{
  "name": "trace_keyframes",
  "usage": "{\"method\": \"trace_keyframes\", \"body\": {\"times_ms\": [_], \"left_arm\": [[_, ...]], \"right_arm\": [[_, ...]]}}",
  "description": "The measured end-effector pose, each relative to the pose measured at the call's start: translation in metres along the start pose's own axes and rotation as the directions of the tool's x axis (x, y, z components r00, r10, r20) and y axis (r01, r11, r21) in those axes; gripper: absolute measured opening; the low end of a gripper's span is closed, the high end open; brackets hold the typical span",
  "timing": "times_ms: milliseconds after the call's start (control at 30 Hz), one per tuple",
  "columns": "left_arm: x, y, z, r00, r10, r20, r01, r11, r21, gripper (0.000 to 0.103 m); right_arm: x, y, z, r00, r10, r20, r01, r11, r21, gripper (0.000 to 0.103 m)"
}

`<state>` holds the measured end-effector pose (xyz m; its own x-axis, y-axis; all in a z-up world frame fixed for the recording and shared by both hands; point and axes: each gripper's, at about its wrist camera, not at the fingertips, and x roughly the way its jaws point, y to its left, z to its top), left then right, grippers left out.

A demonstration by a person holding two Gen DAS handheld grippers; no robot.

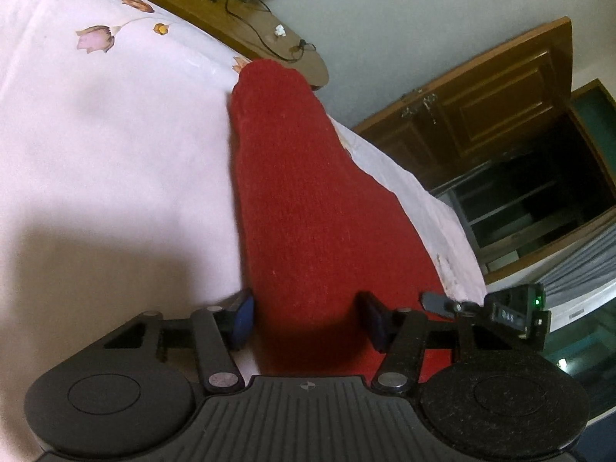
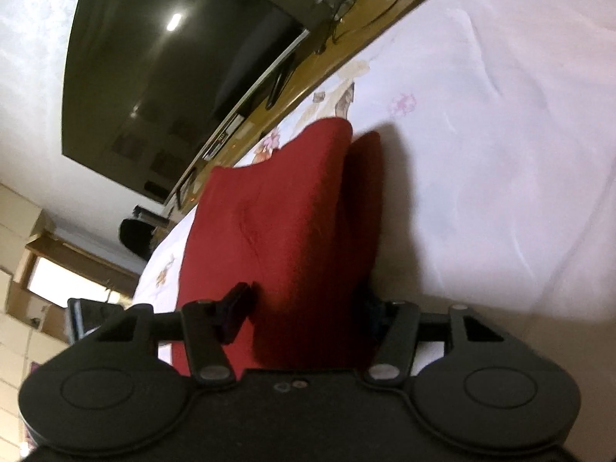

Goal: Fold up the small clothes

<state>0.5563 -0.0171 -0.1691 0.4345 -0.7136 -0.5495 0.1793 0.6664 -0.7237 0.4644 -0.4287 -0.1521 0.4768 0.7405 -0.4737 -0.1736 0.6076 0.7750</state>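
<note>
A red knitted garment (image 1: 304, 200) lies on the pale pink bed sheet (image 1: 115, 146) and runs away from me toward the far edge. My left gripper (image 1: 308, 315) is open, its two blue-padded fingers (image 1: 241, 317) set wide on either side of the near end of the cloth. In the right wrist view the same red garment (image 2: 277, 231) shows a doubled layer with a fold along its right side. My right gripper (image 2: 304, 312) is open too, its fingers straddling the near end of the cloth.
A wooden shelf with cables (image 1: 246, 19) runs along the bed's far side. A dark wooden door (image 1: 492, 115) stands at the right. A large dark TV screen (image 2: 173, 77) hangs on the wall beyond the bed.
</note>
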Motion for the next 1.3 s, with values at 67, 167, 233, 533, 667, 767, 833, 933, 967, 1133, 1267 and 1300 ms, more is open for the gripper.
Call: {"method": "trace_keyframes", "body": {"times_ms": [67,167,233,533,667,767,833,933,967,1133,1267,1300], "left_arm": [[0.002,-0.004,0.002,1.000,0.019,0.005,-0.019,1.000,0.019,0.058],[0.003,-0.015,-0.001,0.997,0.070,0.032,-0.073,0.995,0.075,0.058],[0.004,-0.025,-0.002,0.991,0.121,0.049,-0.127,0.983,0.135,0.058],[0.004,-0.043,-0.001,0.981,0.182,0.064,-0.191,0.958,0.213,0.056],[0.005,-0.043,0.002,0.983,0.174,0.054,-0.182,0.955,0.235,0.058],[0.005,-0.043,-0.001,0.983,0.168,0.067,-0.180,0.950,0.255,0.058],[0.005,-0.045,-0.002,0.982,0.171,0.076,-0.185,0.946,0.267,0.057],[0.006,-0.050,-0.002,0.980,0.182,0.083,-0.198,0.938,0.283,0.054],[0.006,-0.051,-0.003,0.979,0.185,0.085,-0.202,0.936,0.290,0.053],[0.005,-0.053,-0.003,0.978,0.186,0.095,-0.206,0.930,0.304,0.050],[-0.001,-0.052,-0.004,0.979,0.165,0.118,-0.194,0.933,0.302,0.044],[-0.003,-0.052,-0.006,0.980,0.158,0.125,-0.189,0.935,0.299,0.043]], "right_arm": [[-0.011,-0.004,-0.005,1.000,0.014,-0.028,-0.014,1.000,0.003,0.057],[-0.016,-0.008,-0.009,0.999,0.031,-0.032,-0.030,0.999,0.012,0.054],[-0.010,-0.004,-0.008,1.000,0.015,-0.014,-0.015,1.000,0.006,0.048],[-0.012,-0.001,-0.015,0.999,-0.008,0.043,0.009,1.000,-0.028,0.040],[-0.011,-0.003,-0.012,1.000,0.006,0.028,-0.005,1.000,-0.022,0.040],[-0.009,-0.005,-0.011,0.999,0.014,0.029,-0.013,1.000,-0.024,0.039],[-0.007,-0.004,-0.011,0.999,0.014,0.037,-0.013,0.999,-0.032,0.039],[-0.008,-0.002,-0.013,0.999,0.014,0.047,-0.012,0.999,-0.051,0.039],[-0.008,-0.002,-0.013,0.999,0.014,0.050,-0.011,0.998,-0.057,0.039],[-0.008,0.006,-0.019,0.997,-0.013,0.076,0.021,0.995,-0.095,0.037],[-0.010,0.017,-0.022,0.994,-0.049,0.097,0.061,0.990,-0.124,0.035],[-0.010,0.019,-0.022,0.993,-0.053,0.101,0.066,0.990,-0.126,0.034]]}}
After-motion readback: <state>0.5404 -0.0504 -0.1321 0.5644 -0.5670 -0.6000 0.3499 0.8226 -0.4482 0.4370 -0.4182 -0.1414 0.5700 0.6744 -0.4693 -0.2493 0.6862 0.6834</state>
